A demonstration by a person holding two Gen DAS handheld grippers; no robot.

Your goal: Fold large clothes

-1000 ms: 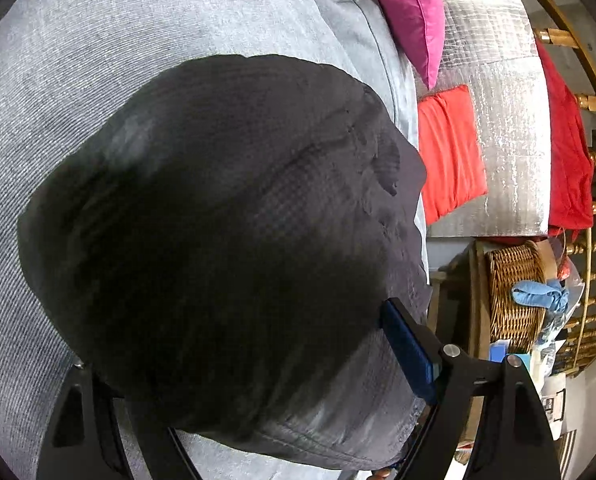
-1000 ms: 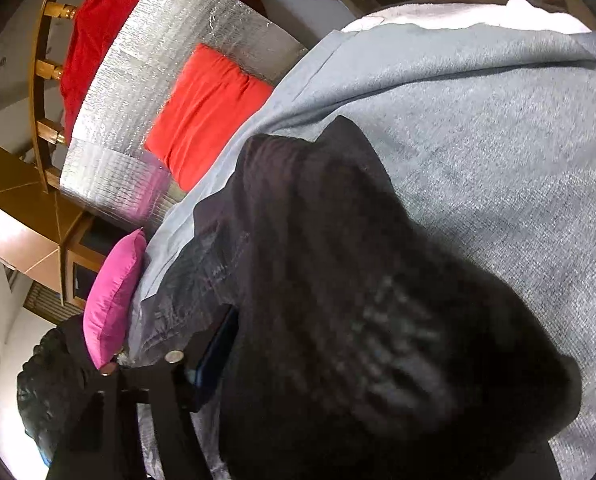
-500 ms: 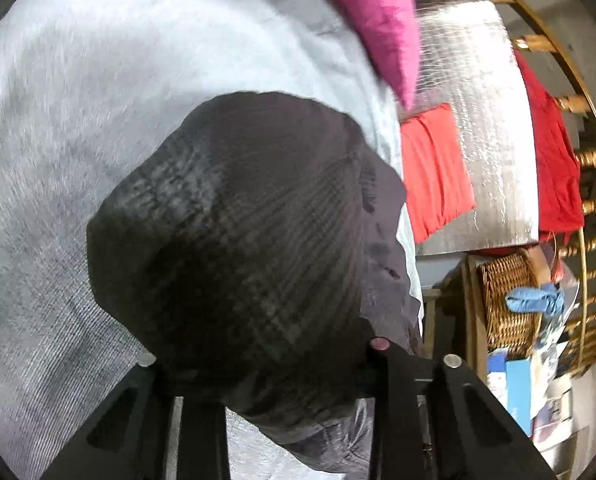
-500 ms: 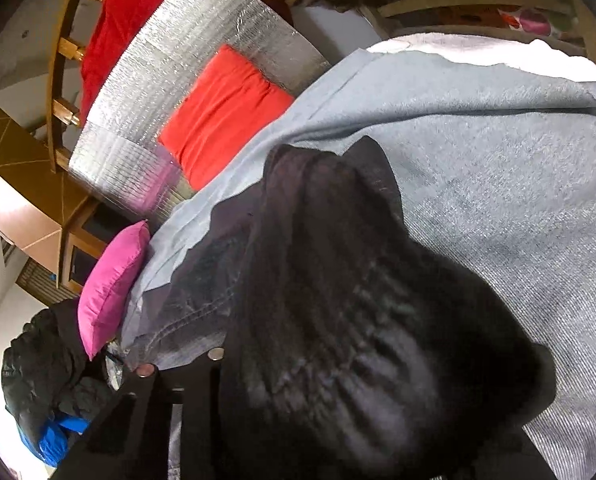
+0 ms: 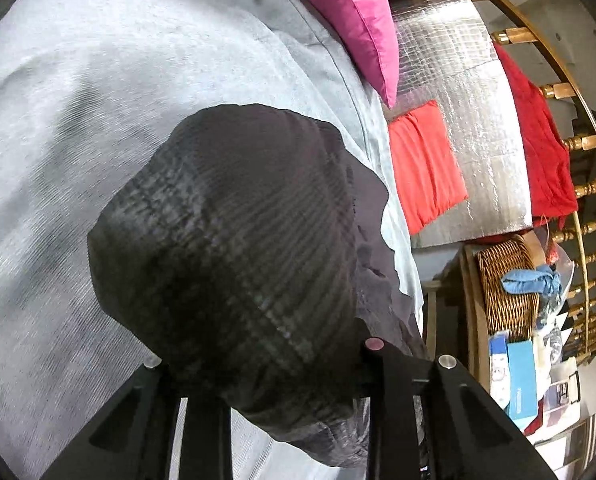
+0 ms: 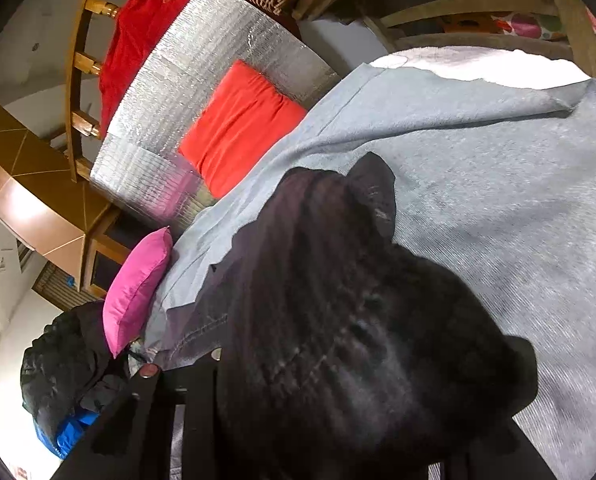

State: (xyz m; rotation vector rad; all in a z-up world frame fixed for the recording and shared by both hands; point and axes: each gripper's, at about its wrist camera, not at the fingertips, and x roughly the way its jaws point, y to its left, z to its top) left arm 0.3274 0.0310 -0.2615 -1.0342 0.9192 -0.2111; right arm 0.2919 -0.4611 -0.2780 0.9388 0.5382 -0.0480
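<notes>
- Because the dark garment (image 5: 234, 264) bulges up over both cameras, the fingertips of each gripper are buried under cloth and cannot be seen directly.
- The left gripper (image 5: 266, 392) is clenched on a bunched fold of that garment; only its black finger frames and two bolt heads show below the fabric.
- The right gripper (image 6: 298, 420) likewise grasps the garment, with one finger frame visible at the lower left and the other hidden behind the dark mass.
- The garment lies on a grey bedspread (image 5: 78, 128), its near part lifted in the two grips, its far edge resting flat near the side of the bed.
- Its ribbed weave is blurred in the right wrist view, so what kind of garment it is cannot be told.
- A pink cushion (image 5: 353, 20) sits at the bedspread's edge, partly cut off at the top.
- Beyond it a red cushion (image 5: 421, 168) lies on a silver quilted mat (image 5: 481, 128).
- A wicker basket (image 5: 505, 284) stands near the mat, half hidden by clutter.
</notes>
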